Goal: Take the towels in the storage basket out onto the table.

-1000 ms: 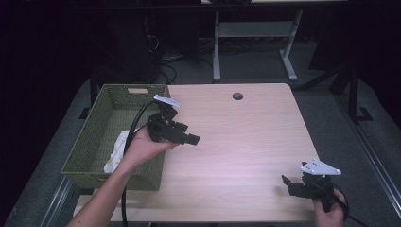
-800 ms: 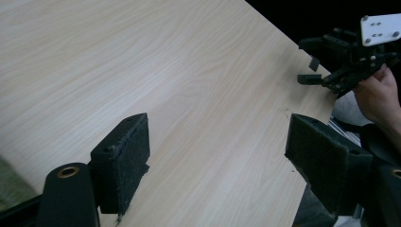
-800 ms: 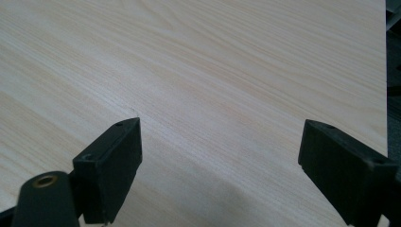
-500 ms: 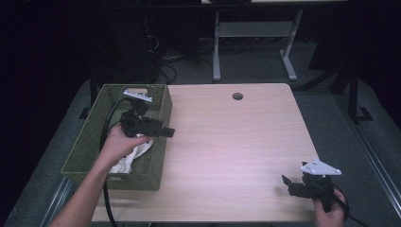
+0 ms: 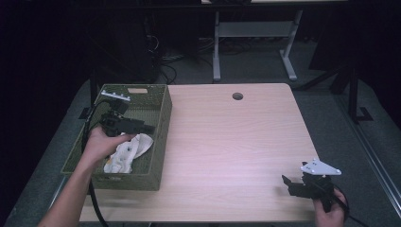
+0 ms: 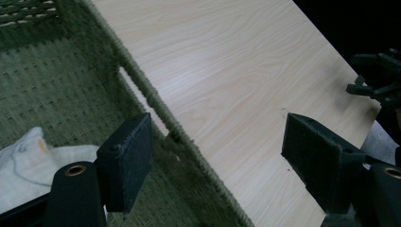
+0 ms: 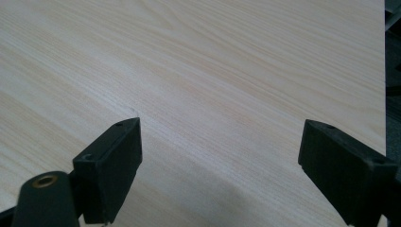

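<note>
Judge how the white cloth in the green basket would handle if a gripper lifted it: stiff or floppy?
The white cloth lies crumpled in soft folds on the floor of the basket, so it would probably droop and hang limp from the jaws. It looks thin and likely light. The left gripper, open above it, would probably catch only a fold.

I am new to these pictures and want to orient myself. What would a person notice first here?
The eye goes first to the green woven basket at the left edge of the pale wooden table, with a white cloth lying inside. The left claw hovers open over that basket, above the cloth. The right claw waits open near the table's front right corner.
</note>
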`<move>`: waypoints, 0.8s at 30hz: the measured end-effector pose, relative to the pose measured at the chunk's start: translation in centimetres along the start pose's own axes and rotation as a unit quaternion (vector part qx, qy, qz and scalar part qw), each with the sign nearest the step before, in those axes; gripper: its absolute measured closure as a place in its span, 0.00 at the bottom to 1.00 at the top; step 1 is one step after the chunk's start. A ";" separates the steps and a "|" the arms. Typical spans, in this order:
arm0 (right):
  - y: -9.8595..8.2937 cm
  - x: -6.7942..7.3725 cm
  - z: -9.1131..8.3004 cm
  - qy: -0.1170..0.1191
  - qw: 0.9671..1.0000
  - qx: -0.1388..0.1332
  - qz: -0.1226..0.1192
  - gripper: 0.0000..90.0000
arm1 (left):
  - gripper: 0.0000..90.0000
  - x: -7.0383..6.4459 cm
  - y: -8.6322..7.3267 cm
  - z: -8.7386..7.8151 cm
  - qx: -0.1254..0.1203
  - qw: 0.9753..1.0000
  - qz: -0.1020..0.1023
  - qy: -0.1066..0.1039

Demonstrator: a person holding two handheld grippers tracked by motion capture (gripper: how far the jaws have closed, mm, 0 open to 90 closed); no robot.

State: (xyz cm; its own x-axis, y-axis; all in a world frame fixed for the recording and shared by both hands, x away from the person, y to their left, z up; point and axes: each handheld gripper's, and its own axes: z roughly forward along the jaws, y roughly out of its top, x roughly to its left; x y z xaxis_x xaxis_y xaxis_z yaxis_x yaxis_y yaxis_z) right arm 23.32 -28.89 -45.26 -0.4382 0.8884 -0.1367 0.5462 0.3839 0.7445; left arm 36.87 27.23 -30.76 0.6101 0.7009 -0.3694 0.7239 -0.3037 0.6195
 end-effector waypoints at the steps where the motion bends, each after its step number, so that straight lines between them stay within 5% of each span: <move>1: 0.0 0.0 0.0 0.000 1.000 0.000 0.000 0.15 | 0.28 0.2 -0.1 -0.1 0.001 1.000 0.000 0.002; 14: 0.0 -0.1 -0.1 -0.002 1.000 -0.001 0.003 0.15 | 0.29 3.3 -1.8 -0.8 0.019 0.998 -0.035 0.045; 24: 0.1 0.0 -0.2 -0.001 1.000 -0.003 0.001 0.15 | 0.30 5.9 -3.6 -0.5 0.062 0.991 -0.068 0.095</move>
State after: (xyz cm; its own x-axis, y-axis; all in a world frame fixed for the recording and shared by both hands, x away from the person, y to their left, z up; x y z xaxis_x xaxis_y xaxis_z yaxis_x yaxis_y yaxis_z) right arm 23.27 -28.94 -45.09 -0.4361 0.8894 -0.1373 0.5427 0.3816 0.7482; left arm 37.75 32.80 -34.83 0.4411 0.8462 -0.2992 0.8364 -0.2666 0.4789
